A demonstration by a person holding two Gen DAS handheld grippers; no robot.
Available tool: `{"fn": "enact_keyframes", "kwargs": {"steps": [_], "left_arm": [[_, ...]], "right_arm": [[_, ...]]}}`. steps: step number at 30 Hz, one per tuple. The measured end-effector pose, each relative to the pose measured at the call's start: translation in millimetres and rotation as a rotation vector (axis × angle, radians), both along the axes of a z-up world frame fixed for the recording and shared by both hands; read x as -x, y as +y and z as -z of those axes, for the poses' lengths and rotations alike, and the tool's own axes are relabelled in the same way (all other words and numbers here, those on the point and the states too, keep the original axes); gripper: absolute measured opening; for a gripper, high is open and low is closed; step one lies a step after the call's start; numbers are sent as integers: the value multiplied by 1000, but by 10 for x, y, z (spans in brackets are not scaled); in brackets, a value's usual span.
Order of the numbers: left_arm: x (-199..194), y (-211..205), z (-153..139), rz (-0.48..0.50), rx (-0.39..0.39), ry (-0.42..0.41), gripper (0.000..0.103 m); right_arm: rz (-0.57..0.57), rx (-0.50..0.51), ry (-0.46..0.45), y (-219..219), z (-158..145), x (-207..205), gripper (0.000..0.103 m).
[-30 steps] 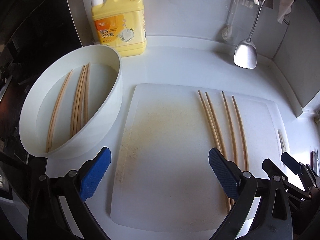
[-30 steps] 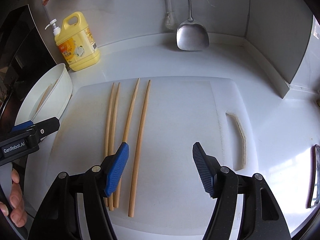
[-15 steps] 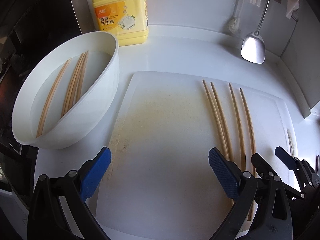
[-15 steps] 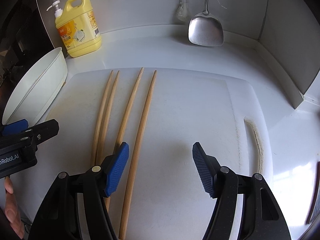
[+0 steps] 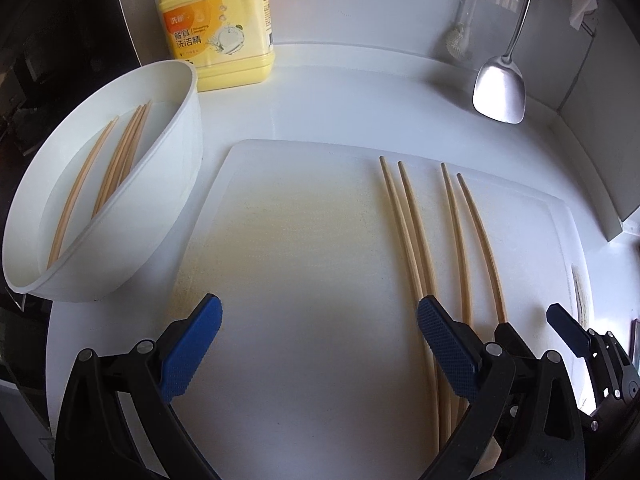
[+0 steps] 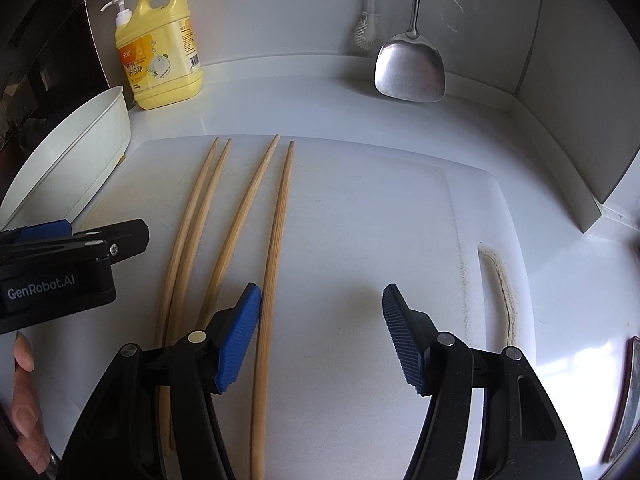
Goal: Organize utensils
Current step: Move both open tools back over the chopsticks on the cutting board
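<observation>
Several wooden chopsticks [image 5: 452, 232] lie lengthwise on the white cutting board [image 5: 304, 240]; they also show in the right wrist view [image 6: 240, 216]. More chopsticks [image 5: 116, 164] lie in water in the white bowl [image 5: 160, 200] at the left. My left gripper [image 5: 320, 344] is open and empty over the near part of the board, left of the chopsticks. My right gripper [image 6: 320, 332] is open and empty, its left pad [image 6: 236, 336] over the near ends of the chopsticks. It also shows at the right in the left wrist view [image 5: 568, 332].
A yellow dish soap bottle [image 5: 218, 24] stands at the back behind the bowl. A steel spatula [image 6: 410, 64] and a brush [image 6: 366, 28] hang at the back wall. A grey side wall [image 6: 580, 120] bounds the counter on the right.
Both grippers have moved forward and lower toward the board. The chopsticks now look nearer and larger. Both stay open.
</observation>
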State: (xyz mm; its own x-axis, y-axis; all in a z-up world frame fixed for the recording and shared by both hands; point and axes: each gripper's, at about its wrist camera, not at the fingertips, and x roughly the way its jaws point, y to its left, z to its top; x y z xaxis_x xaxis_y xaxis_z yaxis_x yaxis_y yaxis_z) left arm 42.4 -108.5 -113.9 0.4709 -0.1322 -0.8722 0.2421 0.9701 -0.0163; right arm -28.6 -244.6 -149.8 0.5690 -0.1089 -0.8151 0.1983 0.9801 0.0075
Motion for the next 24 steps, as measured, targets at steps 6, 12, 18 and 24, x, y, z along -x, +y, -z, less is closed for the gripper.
{"fn": "enact_keyframes", "kwargs": {"steps": [6,12,18,24], "left_arm": [[9,-99,42,17,-13,-11,97],[-6,-117,79,24,1,-1,97],[-34,-128,160,16,-9,17,97],[-30,-129,190,14,6,26,97]], "right_arm": [[10,5,-2,-82,-8,20,53],[19,-8,-2,-142,-8,45,52],[32,-13,0,-201,0,58,52],[36,-18,-3,-200,6,79,52]]}}
